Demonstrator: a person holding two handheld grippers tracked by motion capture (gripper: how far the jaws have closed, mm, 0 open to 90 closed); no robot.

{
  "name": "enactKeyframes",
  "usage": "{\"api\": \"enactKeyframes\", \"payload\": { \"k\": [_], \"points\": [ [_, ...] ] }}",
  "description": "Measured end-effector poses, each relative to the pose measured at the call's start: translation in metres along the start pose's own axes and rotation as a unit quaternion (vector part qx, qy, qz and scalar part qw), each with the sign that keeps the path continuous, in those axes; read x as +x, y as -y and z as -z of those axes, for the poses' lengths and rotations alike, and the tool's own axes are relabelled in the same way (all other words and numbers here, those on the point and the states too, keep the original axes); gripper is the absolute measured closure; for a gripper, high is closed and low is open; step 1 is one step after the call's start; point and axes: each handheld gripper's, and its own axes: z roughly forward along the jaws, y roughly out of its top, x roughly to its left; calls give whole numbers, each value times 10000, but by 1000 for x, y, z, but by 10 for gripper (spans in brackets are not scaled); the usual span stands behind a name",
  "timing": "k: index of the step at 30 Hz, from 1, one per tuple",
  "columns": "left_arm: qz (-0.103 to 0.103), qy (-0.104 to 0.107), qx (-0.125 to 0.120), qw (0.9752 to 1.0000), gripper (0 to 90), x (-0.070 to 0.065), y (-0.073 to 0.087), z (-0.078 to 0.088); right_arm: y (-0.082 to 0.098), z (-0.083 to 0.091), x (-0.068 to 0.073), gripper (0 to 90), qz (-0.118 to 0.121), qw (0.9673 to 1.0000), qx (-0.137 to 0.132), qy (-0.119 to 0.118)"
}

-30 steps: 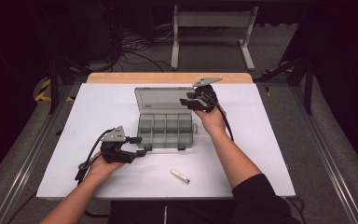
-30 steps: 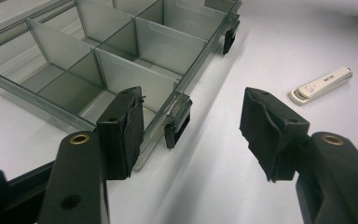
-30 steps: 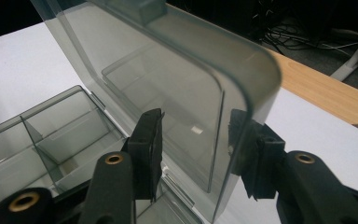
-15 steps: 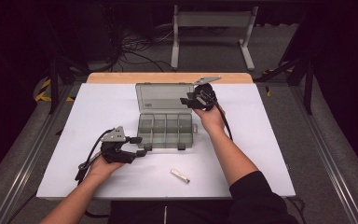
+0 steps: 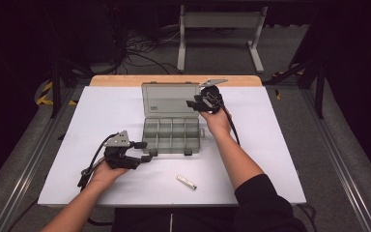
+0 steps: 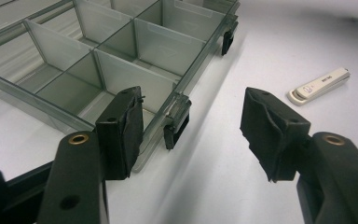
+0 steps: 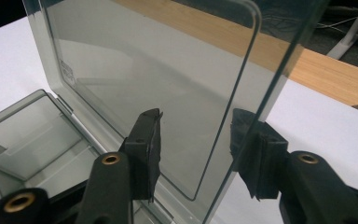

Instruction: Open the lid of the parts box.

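the clear plastic organizer box [image 5: 171, 135] sits in the middle of the white bench [image 5: 280, 145], and its lid [image 5: 170, 99] already stands raised, tilted back toward the far wooden edge. so the opening looks nearly done, though the lid is not laid flat behind the box.

the right gripper [image 5: 196, 103] is at the lid's right edge. in the right gripper view the lid's edge [image 7: 233, 116] runs between the two jaws, one on each side of the clear panel, with a visible gap at both pads; its jaws have just been opening, and they look let go of the lid rather than pinching it.

the left gripper [image 5: 142, 151] rests on the bench at the box's near left corner. in the left gripper view its jaws stand spread apart with nothing between them; one pad is just beside the box's front wall [image 6: 165, 123], close to a black latch [image 6: 175, 126], and i cannot tell whether it touches.

the compartments [image 6: 121, 60] that can be seen look empty. a small white usb stick [image 5: 186, 182] lies on the bench near the front edge, well apart from both grippers. what seems left, as a guess: letting the lid settle, then perhaps putting that stick into a compartment.
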Motion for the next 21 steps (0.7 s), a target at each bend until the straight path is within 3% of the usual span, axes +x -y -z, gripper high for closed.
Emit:
{"api": "enactKeyframes", "payload": {
  "k": [21],
  "points": [
    [-35, -18, 11, 10000, 400, 0, 0, 0, 7, -16, -4, 415, -78, 9996, 230, 110]
  ]
}}
